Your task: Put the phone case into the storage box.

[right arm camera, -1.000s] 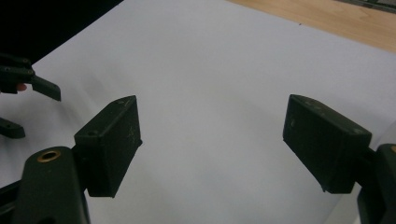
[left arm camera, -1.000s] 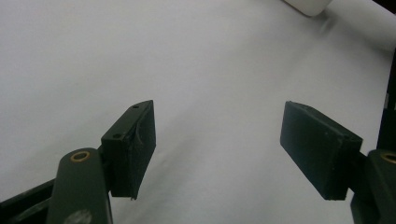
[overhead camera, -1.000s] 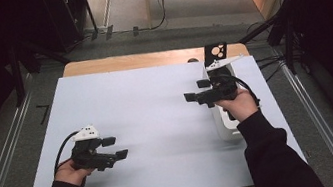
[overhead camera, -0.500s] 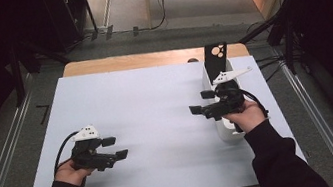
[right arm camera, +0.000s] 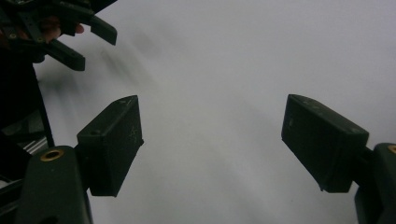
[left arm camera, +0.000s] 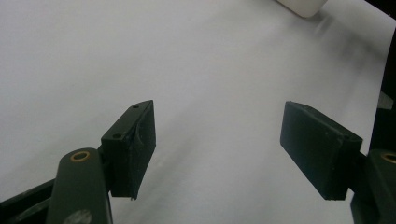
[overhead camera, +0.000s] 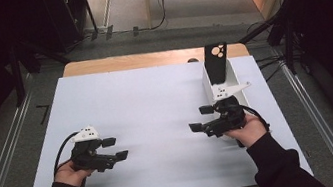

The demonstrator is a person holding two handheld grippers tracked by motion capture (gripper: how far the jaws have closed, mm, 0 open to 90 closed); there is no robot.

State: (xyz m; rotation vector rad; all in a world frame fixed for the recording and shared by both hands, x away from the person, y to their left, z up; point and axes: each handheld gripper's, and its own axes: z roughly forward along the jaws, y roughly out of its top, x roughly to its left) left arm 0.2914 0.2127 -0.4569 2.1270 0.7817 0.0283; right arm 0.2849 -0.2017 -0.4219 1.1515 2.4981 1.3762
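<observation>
Since a second ago, my right tongs (overhead camera: 202,118) have slid back toward me and a little toward the middle of the counter (overhead camera: 155,100), away from the white stand (overhead camera: 234,88) they were hovering over, while my left tongs (overhead camera: 115,149) have kept their place. Both pairs now stand apart with nothing between the jaws; the right gripper view shows only bare white counter (right arm camera: 224,70) between the two black pads (right arm camera: 322,140), and the left gripper view shows the same between its pads (left arm camera: 133,144). My left tongs point to the right over the near left part of the counter, my right tongs point left over the near right part, so the two face each other with a wide gap between. Just beyond my right hand (overhead camera: 247,130) sits the white stand at the counter's right edge, and a black phone case (overhead camera: 215,60) leans upright at its far end, camera holes at the top.
</observation>
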